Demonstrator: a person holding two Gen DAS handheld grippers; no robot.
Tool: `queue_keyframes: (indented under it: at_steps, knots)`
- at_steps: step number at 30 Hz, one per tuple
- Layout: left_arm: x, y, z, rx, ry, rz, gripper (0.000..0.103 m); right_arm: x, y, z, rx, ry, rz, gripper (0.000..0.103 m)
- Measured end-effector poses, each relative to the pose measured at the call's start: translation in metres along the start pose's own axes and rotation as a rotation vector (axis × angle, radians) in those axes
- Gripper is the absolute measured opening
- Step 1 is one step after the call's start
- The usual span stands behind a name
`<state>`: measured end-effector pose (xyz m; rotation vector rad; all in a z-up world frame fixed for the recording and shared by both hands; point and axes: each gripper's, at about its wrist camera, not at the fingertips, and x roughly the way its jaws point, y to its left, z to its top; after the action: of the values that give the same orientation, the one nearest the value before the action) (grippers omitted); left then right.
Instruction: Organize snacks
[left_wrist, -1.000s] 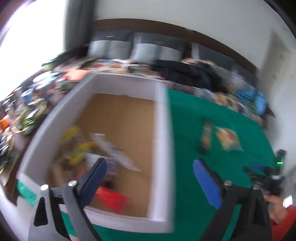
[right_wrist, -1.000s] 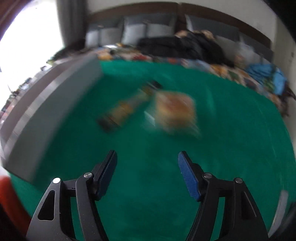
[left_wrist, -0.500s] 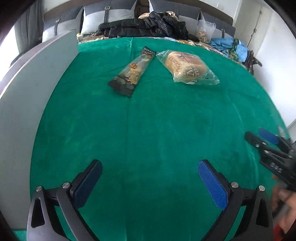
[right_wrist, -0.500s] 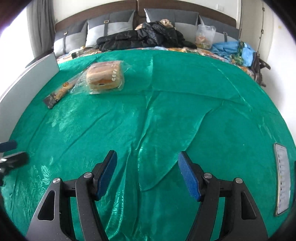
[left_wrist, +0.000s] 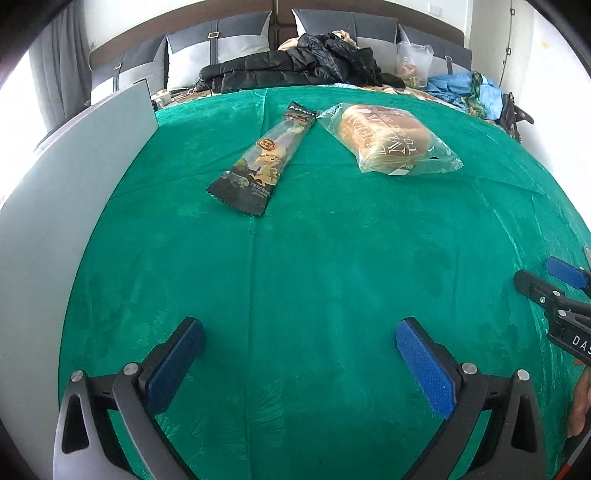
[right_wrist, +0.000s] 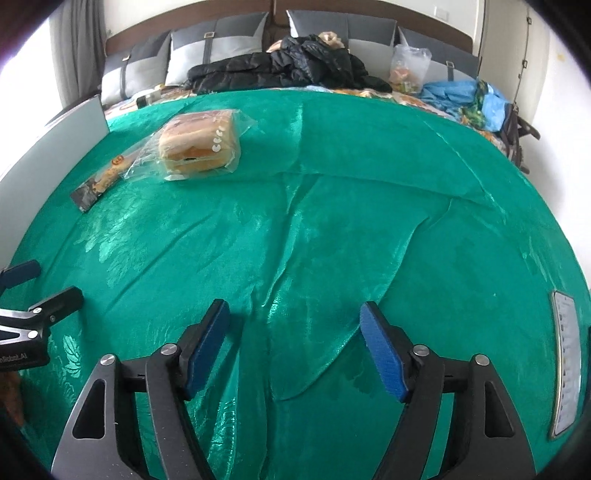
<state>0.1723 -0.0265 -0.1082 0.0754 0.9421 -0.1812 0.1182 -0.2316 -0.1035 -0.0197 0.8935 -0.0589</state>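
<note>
Snacks — a dark long wrapper bar (left_wrist: 262, 162) beside a clear-bagged bun (left_wrist: 388, 138) — await pickup on green cloth (left_wrist: 332, 277); left gripper (left_wrist: 299, 354) gapes wide, empty; right gripper (right_wrist: 293, 347) empty, jaws opening.

Left gripper (left_wrist: 300, 356) wide apart, empty – right gripper (right_wrist: 294, 345) opening, nothing between jaws

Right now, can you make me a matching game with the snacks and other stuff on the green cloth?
Things:
1. long dark snack bar
2. bread in a clear bag
3. black jacket
4. grey box wall

Places:
A. far back, by the pillows
B. along the left edge
C. right of the snack bar
D. between the box wall and the bread

Pairs: 1-D, 2-C, 3-A, 4-B
</note>
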Motion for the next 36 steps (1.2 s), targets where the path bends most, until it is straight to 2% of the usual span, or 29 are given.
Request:
queue_keyframes:
  at_steps: [8,36]
  knots:
    - [-0.0003,0.0003,-0.0008,-0.001,0.000,-0.002,0.103,0.0033,-0.0053,0.0017,0.030,0.012,0.002,0.085]
    - [-0.0001,0.0004,-0.0007,-0.001,0.000,-0.001,0.103,0.0041,-0.0052,0.0017,0.032,0.012,0.002,0.086]
